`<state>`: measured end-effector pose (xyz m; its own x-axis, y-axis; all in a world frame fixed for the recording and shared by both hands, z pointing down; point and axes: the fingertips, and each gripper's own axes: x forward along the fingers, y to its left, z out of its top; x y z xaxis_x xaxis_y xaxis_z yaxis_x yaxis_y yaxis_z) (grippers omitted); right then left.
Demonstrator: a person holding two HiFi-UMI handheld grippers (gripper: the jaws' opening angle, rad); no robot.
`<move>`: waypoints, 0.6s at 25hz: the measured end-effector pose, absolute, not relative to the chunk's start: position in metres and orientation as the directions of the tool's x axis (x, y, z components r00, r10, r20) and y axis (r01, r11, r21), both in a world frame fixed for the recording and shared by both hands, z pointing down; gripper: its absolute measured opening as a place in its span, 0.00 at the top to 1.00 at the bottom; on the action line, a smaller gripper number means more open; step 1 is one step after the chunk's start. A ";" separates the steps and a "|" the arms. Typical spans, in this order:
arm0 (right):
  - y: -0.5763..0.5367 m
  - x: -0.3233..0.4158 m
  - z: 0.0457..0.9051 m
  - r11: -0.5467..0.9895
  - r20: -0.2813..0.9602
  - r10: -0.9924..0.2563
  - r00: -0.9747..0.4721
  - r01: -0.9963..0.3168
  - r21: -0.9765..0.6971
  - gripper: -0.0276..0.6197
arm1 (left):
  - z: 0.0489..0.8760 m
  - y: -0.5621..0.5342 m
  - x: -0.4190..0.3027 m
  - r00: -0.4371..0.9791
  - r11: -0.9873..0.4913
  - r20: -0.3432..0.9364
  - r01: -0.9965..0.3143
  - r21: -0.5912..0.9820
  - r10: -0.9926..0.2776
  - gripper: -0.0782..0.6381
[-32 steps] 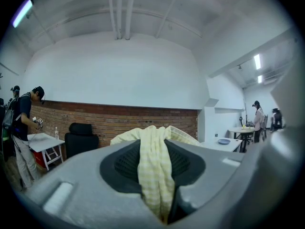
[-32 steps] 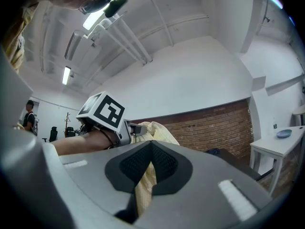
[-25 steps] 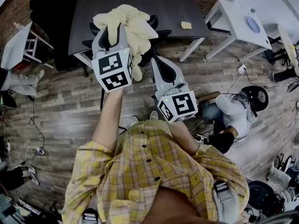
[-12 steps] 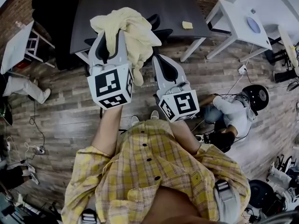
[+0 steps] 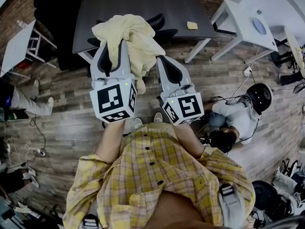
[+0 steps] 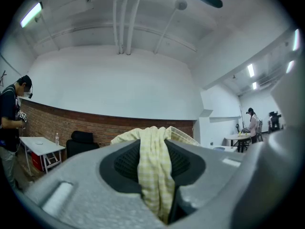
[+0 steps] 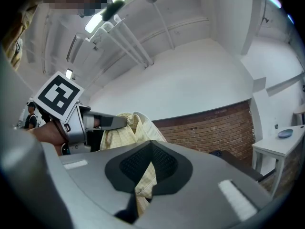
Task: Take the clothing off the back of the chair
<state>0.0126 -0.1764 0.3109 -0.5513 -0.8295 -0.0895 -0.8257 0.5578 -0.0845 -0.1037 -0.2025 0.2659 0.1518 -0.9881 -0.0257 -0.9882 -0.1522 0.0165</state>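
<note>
Lifted slightly higher and nearer than a second ago, the pale yellow clothing [image 5: 129, 30] hangs bunched above the chair [image 5: 160, 22], seemingly free of its back. The left claw [image 5: 113, 46] is clamped on a thick fold, and the right claw [image 5: 165, 64] pinches a trailing edge, likely to stop it snagging.

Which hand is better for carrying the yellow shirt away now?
Probably left: the pale yellow checked cloth shirt is heaped over the left gripper, pinched between its fingers, while the right gripper pinches only a hanging edge.
</note>
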 end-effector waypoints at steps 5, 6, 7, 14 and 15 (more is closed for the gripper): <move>-0.176 0.012 0.313 0.557 -0.090 -0.830 -0.550 -0.826 -0.087 0.95 | 0.272 -0.190 -0.104 0.155 -0.155 -0.025 -0.988 0.020 -0.988 0.70; -0.176 0.012 0.313 0.557 -0.090 -0.830 -0.551 -0.826 -0.086 0.95 | 0.273 -0.188 -0.104 0.157 -0.157 -0.023 -0.987 0.019 -0.987 0.70; -0.175 0.012 0.313 0.557 -0.089 -0.830 -0.551 -0.826 -0.086 0.95 | 0.275 -0.186 -0.104 0.158 -0.159 -0.021 -0.987 0.017 -0.987 0.70; -0.179 0.011 0.316 0.554 -0.086 -0.832 -0.548 -0.828 -0.089 0.96 | 0.284 -0.172 -0.100 0.171 -0.172 -0.007 -0.985 0.016 -0.985 0.70; -0.179 0.012 0.317 0.554 -0.086 -0.833 -0.547 -0.828 -0.090 0.96 | 0.286 -0.169 -0.099 0.173 -0.173 -0.004 -0.985 0.019 -0.985 0.70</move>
<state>0.0118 -0.1786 0.3168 -0.5473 -0.8325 -0.0857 -0.8279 0.5535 -0.0902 -0.0994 -0.1694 0.2862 0.1727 -0.9850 -0.0039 -0.9848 -0.1727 0.0188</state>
